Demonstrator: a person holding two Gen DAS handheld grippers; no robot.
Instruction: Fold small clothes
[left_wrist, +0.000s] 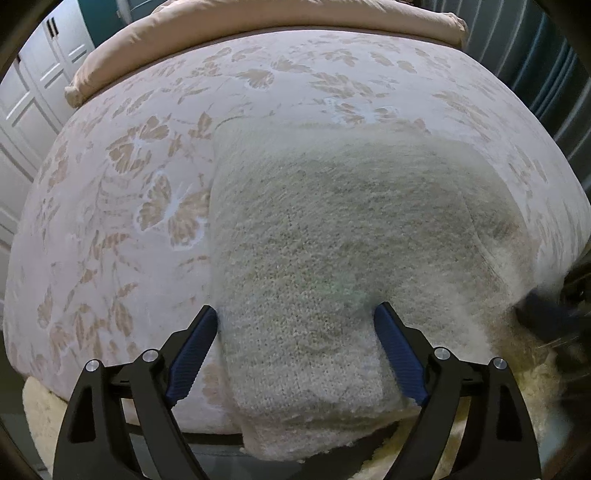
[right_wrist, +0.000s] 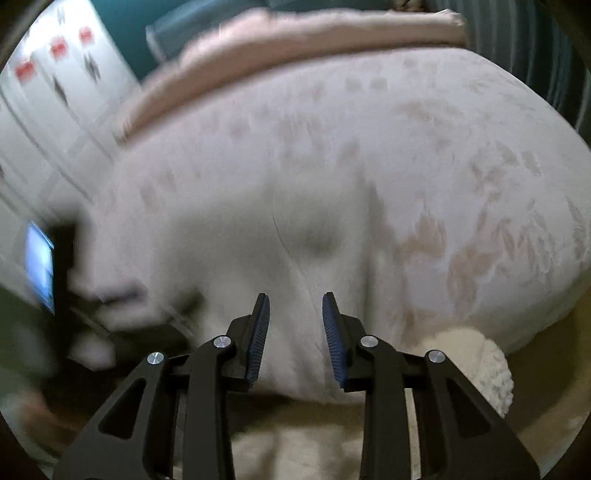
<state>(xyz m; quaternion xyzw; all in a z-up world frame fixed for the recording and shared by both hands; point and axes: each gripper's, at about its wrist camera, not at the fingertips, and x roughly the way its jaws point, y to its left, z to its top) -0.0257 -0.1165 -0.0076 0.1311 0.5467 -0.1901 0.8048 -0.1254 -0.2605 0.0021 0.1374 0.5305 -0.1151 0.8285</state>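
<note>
The cream knit sweater (left_wrist: 332, 266) lies on the near edge of the floral-patterned bed (left_wrist: 122, 206), already folded into a thick rectangular bundle whose near end overhangs the bed's edge. The left gripper (left_wrist: 295, 314) stands wide open, its blue pads either side of the sweater's near end, clamping nothing. The right gripper (right_wrist: 293, 299), in a motion-blurred view, is partly open over the pale fabric and holds nothing that I can make out. Folding looks largely done; what seems left is squaring the bundle or setting it aside. Beyond the sweater, a beige duvet (left_wrist: 258, 22) is bunched along the bed's far side.
</note>
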